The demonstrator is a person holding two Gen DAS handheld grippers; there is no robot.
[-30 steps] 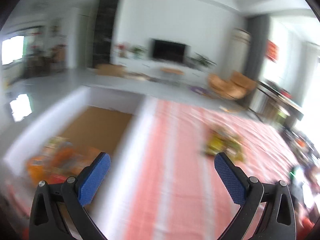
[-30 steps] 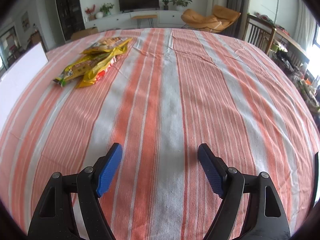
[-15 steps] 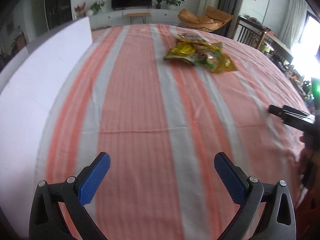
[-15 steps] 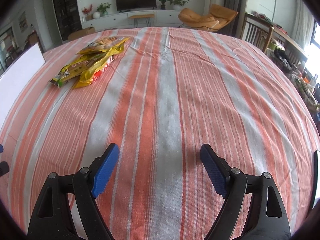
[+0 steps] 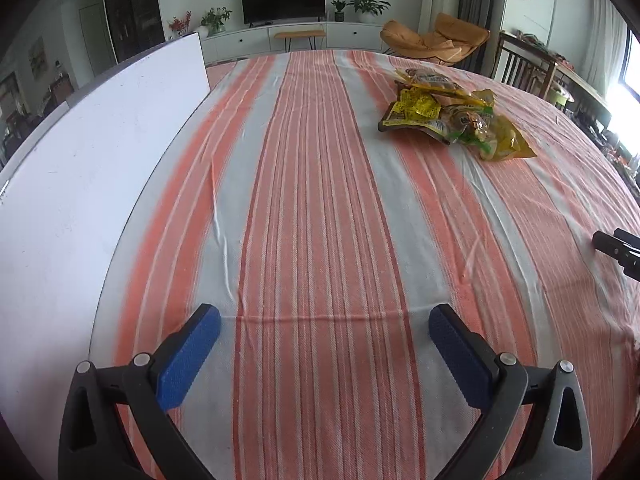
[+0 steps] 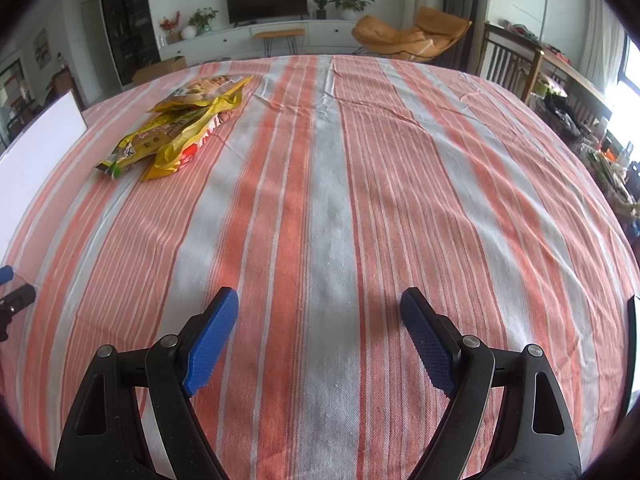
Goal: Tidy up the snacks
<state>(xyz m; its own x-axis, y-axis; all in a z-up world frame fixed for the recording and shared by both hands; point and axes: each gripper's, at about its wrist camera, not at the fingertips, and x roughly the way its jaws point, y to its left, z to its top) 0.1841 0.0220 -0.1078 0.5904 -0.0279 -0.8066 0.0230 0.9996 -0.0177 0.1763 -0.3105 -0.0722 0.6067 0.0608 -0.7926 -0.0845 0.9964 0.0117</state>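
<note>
A small heap of yellow snack bags (image 5: 452, 116) lies on the orange-and-white striped cloth, far ahead and to the right of my left gripper (image 5: 324, 320). That gripper is open with only cloth between its blue pads. In the right wrist view the same snack bags (image 6: 180, 128) sit far ahead at the upper left. My right gripper (image 6: 320, 304) hovers low over the cloth, open and empty. The black tip of the right gripper (image 5: 618, 250) shows at the left view's right edge, and a tip of the left gripper (image 6: 14, 296) at the right view's left edge.
A white box wall (image 5: 80, 168) stands along the left side of the table; its inside is hidden now. The striped cloth (image 6: 332, 208) covers the whole table. Beyond the far edge are an orange lounge chair (image 5: 436, 40), wooden chairs and a TV cabinet.
The left gripper swung down and to the right, from above the white box with snacks inside to low over the cloth. The right gripper barely moved.
</note>
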